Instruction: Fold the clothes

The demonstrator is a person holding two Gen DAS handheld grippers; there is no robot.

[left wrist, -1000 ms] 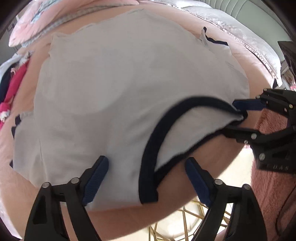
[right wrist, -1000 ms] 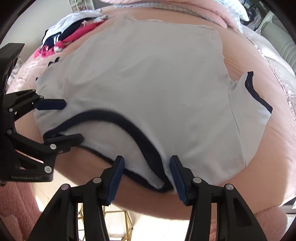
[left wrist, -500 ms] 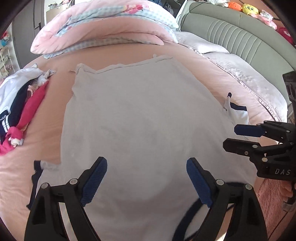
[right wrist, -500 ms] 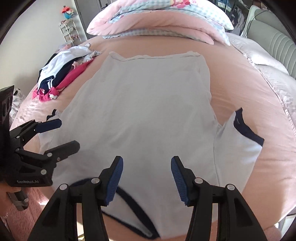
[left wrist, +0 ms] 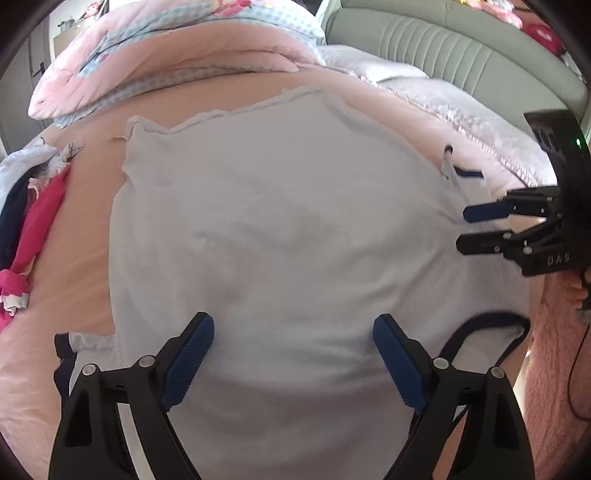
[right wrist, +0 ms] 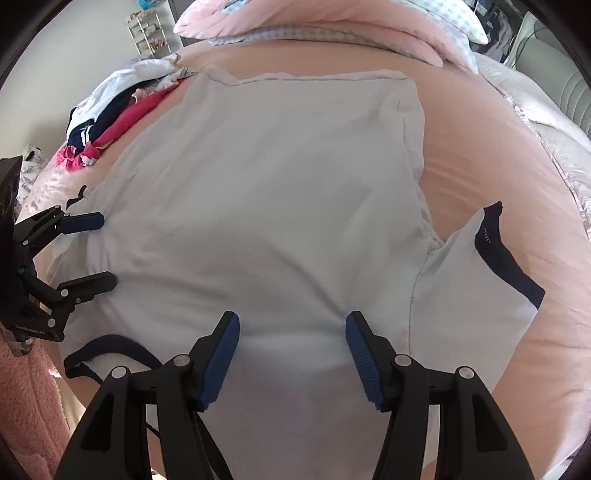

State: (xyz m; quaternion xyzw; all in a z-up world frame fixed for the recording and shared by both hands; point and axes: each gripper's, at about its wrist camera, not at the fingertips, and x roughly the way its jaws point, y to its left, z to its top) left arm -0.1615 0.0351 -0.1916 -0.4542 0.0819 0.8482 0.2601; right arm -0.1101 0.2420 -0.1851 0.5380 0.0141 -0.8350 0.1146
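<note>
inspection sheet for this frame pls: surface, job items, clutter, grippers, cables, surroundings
Surface: pink bed sheet, mostly smooth.
Job's things: white T-shirt with navy trim spread flat, collar nearest, hem away; one sleeve lies out flat.
Clutter: pile of clothes, white, navy and pink, at the shirt's left.
Grippers: left gripper and right gripper both open, above the shoulder area, holding nothing.
Cables: thin dark cable by the right gripper.
Surroundings: folded pink quilt, green headboard, white shelf.

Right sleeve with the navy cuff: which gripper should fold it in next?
Probably right. The right gripper hangs open over the shirt with that sleeve spread just beside it; the left gripper, also open, sits toward the opposite sleeve.
</note>
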